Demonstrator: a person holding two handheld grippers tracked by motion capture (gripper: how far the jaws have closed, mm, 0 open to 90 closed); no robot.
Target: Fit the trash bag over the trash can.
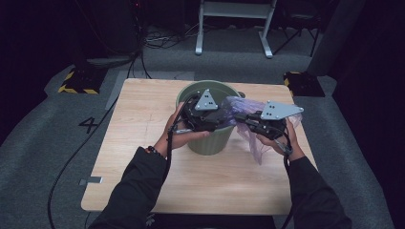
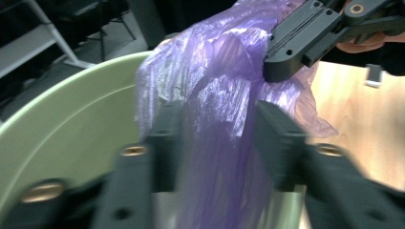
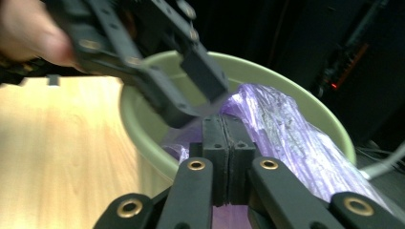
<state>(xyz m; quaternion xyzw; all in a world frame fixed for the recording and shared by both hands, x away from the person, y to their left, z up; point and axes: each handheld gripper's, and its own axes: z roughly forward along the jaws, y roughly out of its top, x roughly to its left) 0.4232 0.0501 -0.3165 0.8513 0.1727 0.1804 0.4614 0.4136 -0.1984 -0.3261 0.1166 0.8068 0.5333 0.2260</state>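
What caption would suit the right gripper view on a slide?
Right gripper shut on a purple plastic bag at the rim of a green bin, left gripper just above.

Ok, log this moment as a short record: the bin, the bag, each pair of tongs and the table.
bin: green bin, upright on the wooden table
bag: thin purple plastic bag, draped over the bin's rim, partly inside, partly hanging outside
left tongs: left tongs open, jaws either side of the bag film, not pressing it
right tongs: right tongs shut on the bag film at the bin's rim
hands: one on each side of the bin
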